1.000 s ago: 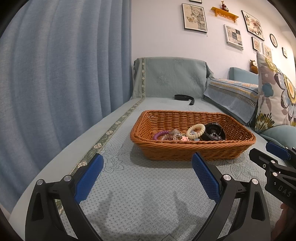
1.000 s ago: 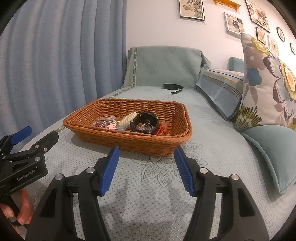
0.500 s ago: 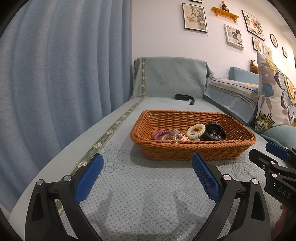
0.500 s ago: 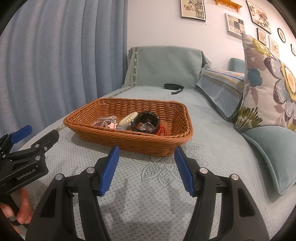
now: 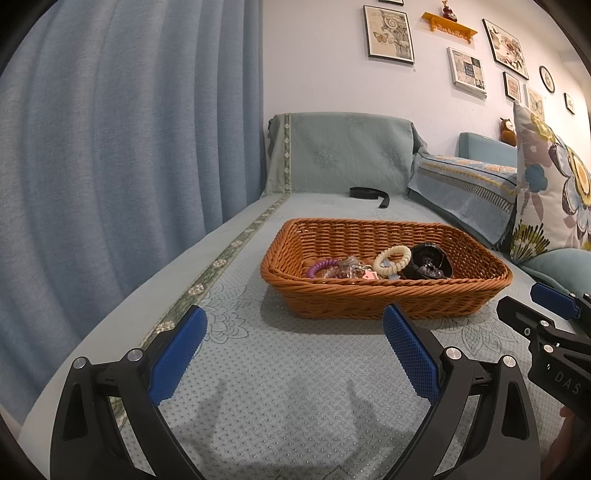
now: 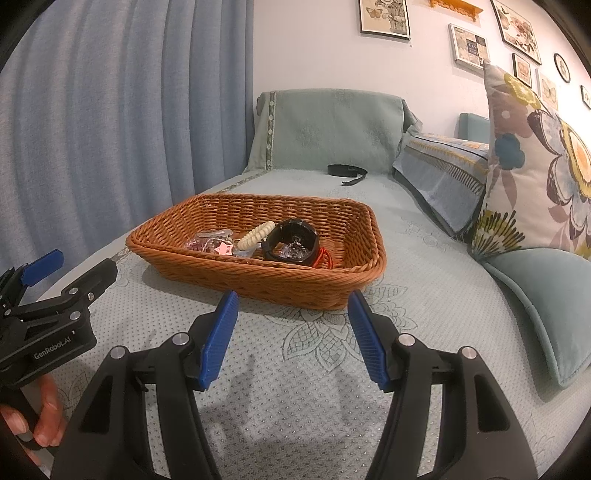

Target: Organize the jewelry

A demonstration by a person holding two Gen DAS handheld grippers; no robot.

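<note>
**Both grippers wait short of the jewelry basket**

A brown wicker basket [image 5: 388, 295] sits on a sofa seat [image 5: 295, 369] covered in pale green patterned cloth. The jewelry lies together at the near end of the basket: a purple coiled band [image 5: 320, 266] on the left, a heap of small clear packets [image 5: 347, 269] with a pink tag beside it, a cream coiled band [image 5: 391, 260] leaning up against the others, and a black round case [image 5: 426, 261] on the right. From the right wrist view a red cord [image 6: 325, 256] shows just beside the black case.

The left gripper [image 5: 291, 343] hangs above the seat cloth in front of the basket, its blue-padded jaws set wide apart with nothing between them. The right gripper [image 6: 291, 325] is also in front of the basket, closer to its near right corner, jaws apart and empty too. Neither touches the basket. The two grippers are side by side: each shows at the edge of the other's view, and a hand [image 6: 33, 417] grips the handle of the left one.

A black strap [image 5: 369, 194] lies well behind the basket near the sofa back. A flowered cushion [image 6: 535, 166] stands on the right, a blue curtain [image 5: 110, 147] hangs on the left, and framed pictures [image 5: 388, 33] are on the wall.
</note>
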